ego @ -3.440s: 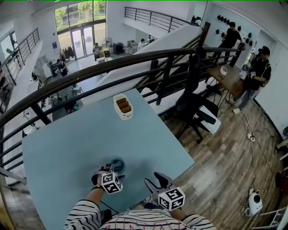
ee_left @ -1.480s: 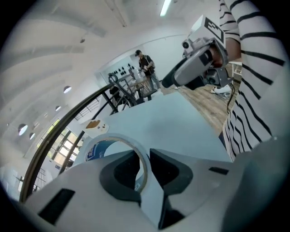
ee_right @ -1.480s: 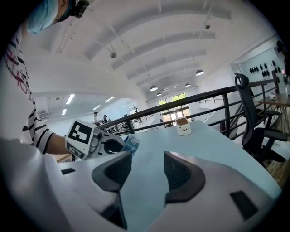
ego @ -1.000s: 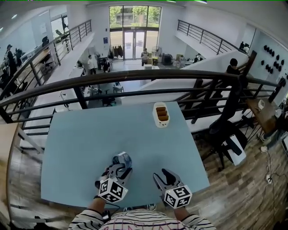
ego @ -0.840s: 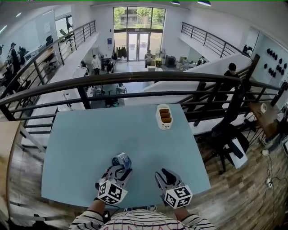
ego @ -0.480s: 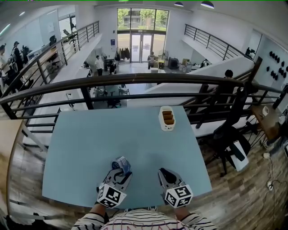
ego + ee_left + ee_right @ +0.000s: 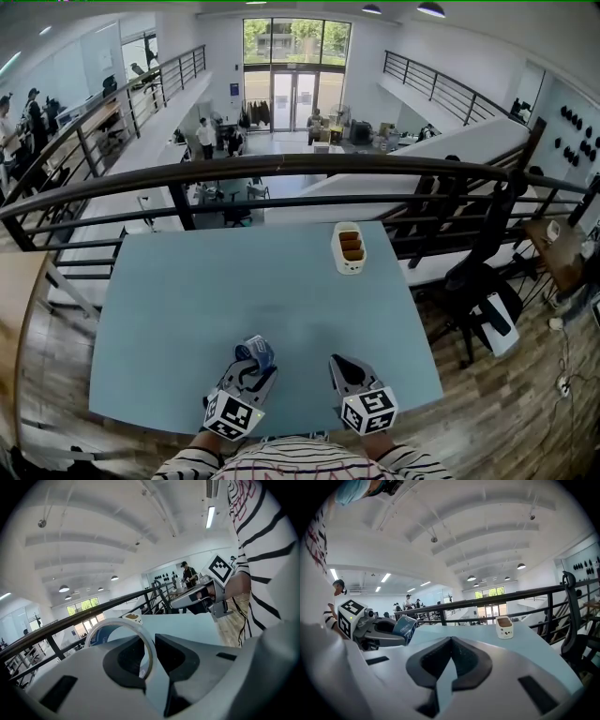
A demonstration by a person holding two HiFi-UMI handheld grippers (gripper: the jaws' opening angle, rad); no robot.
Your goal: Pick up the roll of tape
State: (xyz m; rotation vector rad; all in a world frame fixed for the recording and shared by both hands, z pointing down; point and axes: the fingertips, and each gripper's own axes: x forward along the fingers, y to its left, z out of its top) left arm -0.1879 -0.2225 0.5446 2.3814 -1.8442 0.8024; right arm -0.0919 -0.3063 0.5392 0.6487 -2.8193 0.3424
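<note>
The roll of tape [image 7: 256, 353], white with a blue core, stands upright between the jaws of my left gripper [image 7: 251, 364], which is shut on it just above the light blue table [image 7: 187, 281]. In the left gripper view the tape [image 7: 100, 634] is pinched by its rim at the left gripper [image 7: 150, 641]. My right gripper [image 7: 343, 366] hovers beside it to the right, shut with nothing in it; its jaw tips meet at the right gripper [image 7: 451, 641]. The right gripper view also shows the tape [image 7: 404, 626] at the left.
A small white container [image 7: 349, 247] with brown contents stands near the table's far right edge. A dark metal railing [image 7: 281, 169] runs just beyond the far edge. A black office chair [image 7: 469, 281] stands on the wooden floor to the right.
The tape lay on the table inside the left jaws; now it is lifted and held, drawn slightly nearer. The right gripper's jaws have closed. The right hand stayed in place.
</note>
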